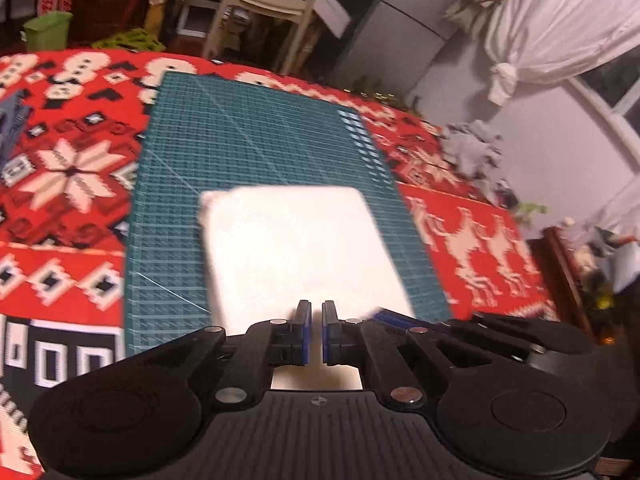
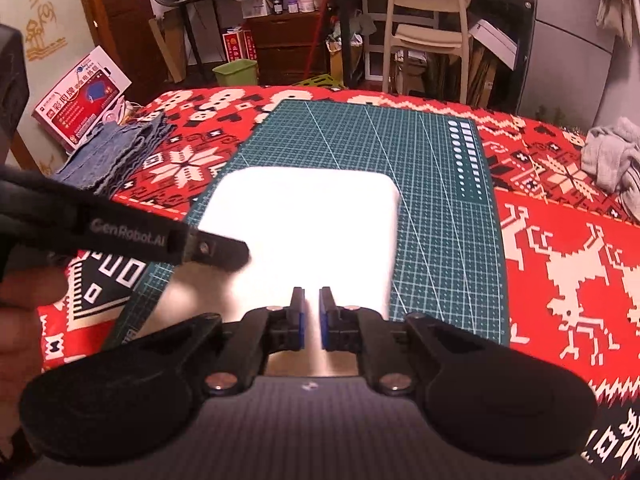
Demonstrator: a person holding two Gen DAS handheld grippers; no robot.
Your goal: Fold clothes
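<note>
In the left wrist view, the left tongs (image 1: 316, 312) are held together over the near edge of the folded white cloth (image 1: 296, 248), laid on the green cutting mat (image 1: 240, 136) as a flat surface. In the right wrist view, the right tongs (image 2: 311, 300) are seen barely parted, gripping nothing, above that cloth (image 2: 312, 224); a release is judged.

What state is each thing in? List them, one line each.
white cloth: folded into a rectangle, flat on the mat.
cutting mat: flat on the tablecloth.
blue cloths: stacked, left of the mat.
grey clothes: crumpled, unfolded, right of the mat.
left gripper: shut, over the cloth's near edge; grip unclear.
right gripper: narrow gap between pads, over the cloth; grip unclear.
</note>
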